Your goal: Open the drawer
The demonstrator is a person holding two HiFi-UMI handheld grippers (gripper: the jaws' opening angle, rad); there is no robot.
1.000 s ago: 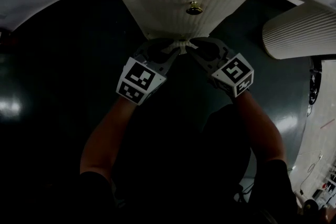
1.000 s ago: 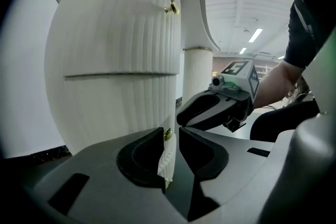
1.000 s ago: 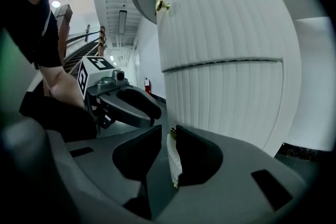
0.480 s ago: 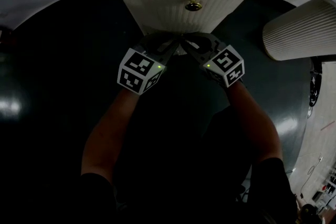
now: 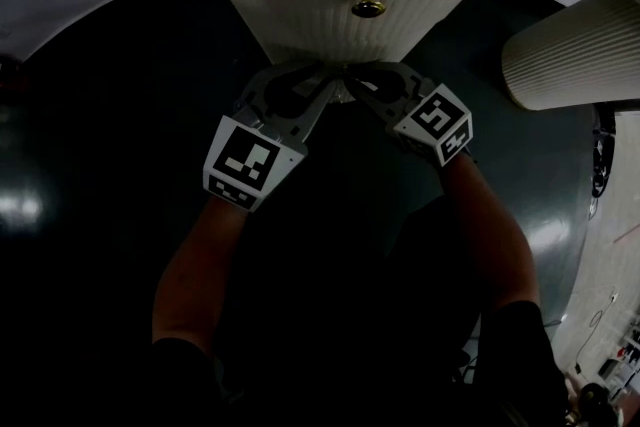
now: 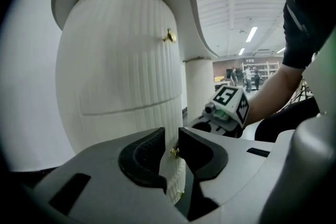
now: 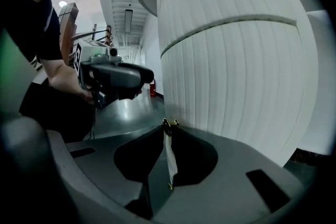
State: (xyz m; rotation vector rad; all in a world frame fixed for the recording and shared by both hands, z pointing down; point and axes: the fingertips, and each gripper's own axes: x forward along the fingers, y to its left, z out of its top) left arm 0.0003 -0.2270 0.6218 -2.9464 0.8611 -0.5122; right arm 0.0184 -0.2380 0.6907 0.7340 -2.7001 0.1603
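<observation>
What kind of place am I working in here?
Probably a big open hall or showroom: ceiling strip lights, glossy dark floor, and a white fluted cabinet with brass knobs.

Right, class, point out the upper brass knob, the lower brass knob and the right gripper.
upper brass knob (image 5: pixel 368 7): head view, its round head.
lower brass knob (image 6: pixel 174 152): left gripper view, the brass bit between the jaws.
right gripper (image 7: pixel 168 127): right gripper view, midway between its fingertips.
</observation>
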